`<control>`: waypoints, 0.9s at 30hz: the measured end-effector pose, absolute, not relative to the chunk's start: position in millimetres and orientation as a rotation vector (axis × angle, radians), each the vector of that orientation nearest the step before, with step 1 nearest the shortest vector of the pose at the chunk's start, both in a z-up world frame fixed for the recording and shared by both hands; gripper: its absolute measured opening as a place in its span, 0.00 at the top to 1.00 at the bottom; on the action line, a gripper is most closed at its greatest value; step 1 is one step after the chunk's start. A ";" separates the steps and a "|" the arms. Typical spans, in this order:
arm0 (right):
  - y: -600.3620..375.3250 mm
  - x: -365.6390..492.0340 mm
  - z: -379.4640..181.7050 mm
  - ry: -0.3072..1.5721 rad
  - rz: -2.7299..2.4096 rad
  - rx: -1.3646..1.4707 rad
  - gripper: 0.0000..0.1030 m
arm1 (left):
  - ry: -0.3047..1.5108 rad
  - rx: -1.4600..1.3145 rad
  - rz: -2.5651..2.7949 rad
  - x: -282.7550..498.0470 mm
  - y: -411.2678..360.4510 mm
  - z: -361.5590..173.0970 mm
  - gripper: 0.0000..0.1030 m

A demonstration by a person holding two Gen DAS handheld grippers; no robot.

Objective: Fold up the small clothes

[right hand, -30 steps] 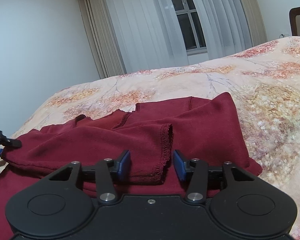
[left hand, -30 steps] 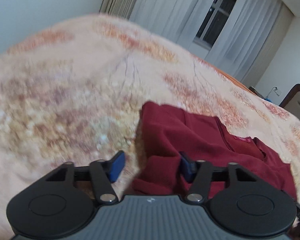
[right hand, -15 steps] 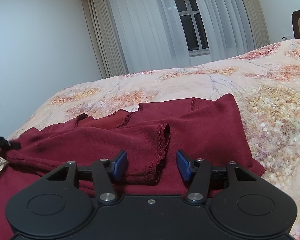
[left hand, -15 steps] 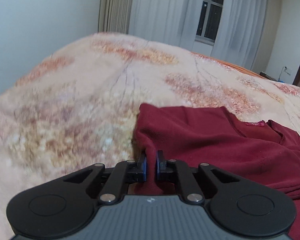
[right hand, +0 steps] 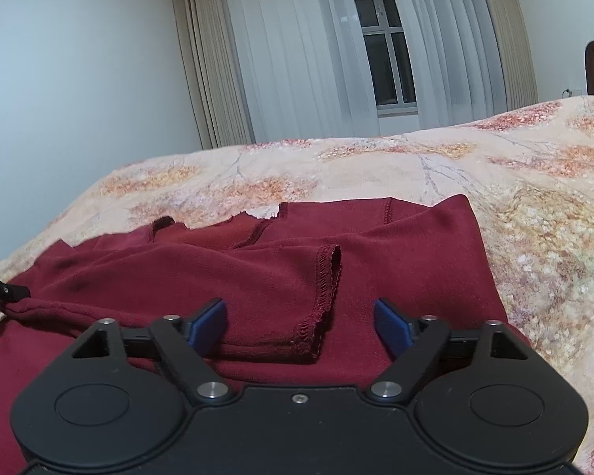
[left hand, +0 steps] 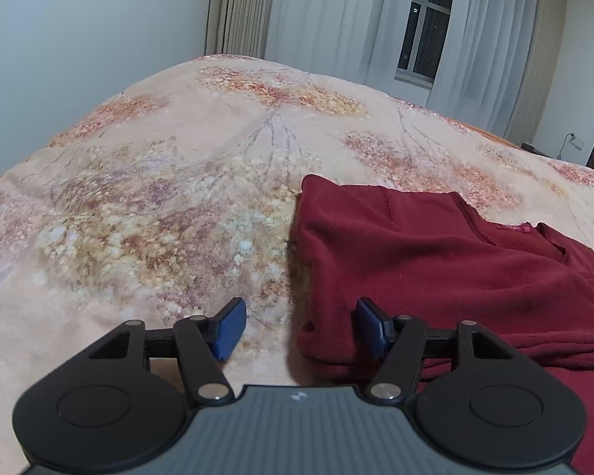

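**Left wrist view: open fingers straddling the garment's folded edge**

Left wrist view: left gripper (left hand: 297,328) spread wide, holding nothing, low over the bed (left hand: 158,206). Left blue pad over bare floral bedspread, right blue pad over cloth, so that the near left corner of the maroon garment (left hand: 435,261) sits just right of centre between the fingers (left hand: 229,328). Folded left edge running from lower centre of the frame up and away to a rounded far corner at mid-frame; rest of the cloth spreading to the right edge of the frame, with a pink neck label (left hand: 514,228) toward the upper right of it.

Right wrist view: right gripper (right hand: 300,326) likewise wide apart and empty, over the garment's middle. Stitched sleeve cuff (right hand: 324,297) lying on top of the body, its hem dropping from mid-frame down to just inside the gap, closer to the left pad's side than the right. Dark tip of the other tool (right hand: 4,289) at the left edge of the frame.

Judgement: sleeves seemingly laid inward already, cross fold probably still to come. Garment's long axis across both frames, side to side; each gripper near its own end, the left nearest the folded edge, the right nearest the cuff. Whether the pads touch cloth: cannot tell.
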State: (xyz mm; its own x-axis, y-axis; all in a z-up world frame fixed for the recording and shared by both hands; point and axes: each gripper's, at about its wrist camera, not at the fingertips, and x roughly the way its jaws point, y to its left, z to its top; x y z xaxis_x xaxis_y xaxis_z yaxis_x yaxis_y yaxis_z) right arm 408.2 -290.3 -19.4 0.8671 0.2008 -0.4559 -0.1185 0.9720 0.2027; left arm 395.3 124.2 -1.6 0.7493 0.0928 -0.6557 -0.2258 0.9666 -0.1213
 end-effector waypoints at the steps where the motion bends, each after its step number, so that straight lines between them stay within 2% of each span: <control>1: -289.2 409.6 -17.9 0.507 0.170 0.161 0.13 | 0.706 -0.199 0.181 395.0 122.8 1.1 0.33; 2: -288.6 410.3 -14.8 0.522 0.170 0.152 0.11 | 0.711 -0.202 0.186 393.7 121.6 4.4 0.26; 4: -288.9 403.7 -5.9 0.531 0.164 0.136 0.01 | 0.714 -0.214 0.169 385.0 119.5 10.5 0.12; 8: -301.4 368.2 9.1 0.525 0.174 0.145 0.01 | 0.679 -0.196 0.136 351.7 111.4 19.6 0.03; 18: -325.8 232.0 -7.0 0.591 0.111 0.119 0.01 | 0.648 -0.104 0.074 232.8 75.6 3.0 0.01; 23: -321.4 165.3 -8.7 0.537 0.093 0.097 0.01 | 0.629 0.021 0.073 174.5 47.4 -7.3 0.01; 27: -314.8 127.9 -9.9 0.535 0.108 0.128 0.01 | 0.652 -0.038 0.058 140.2 41.6 -14.9 0.01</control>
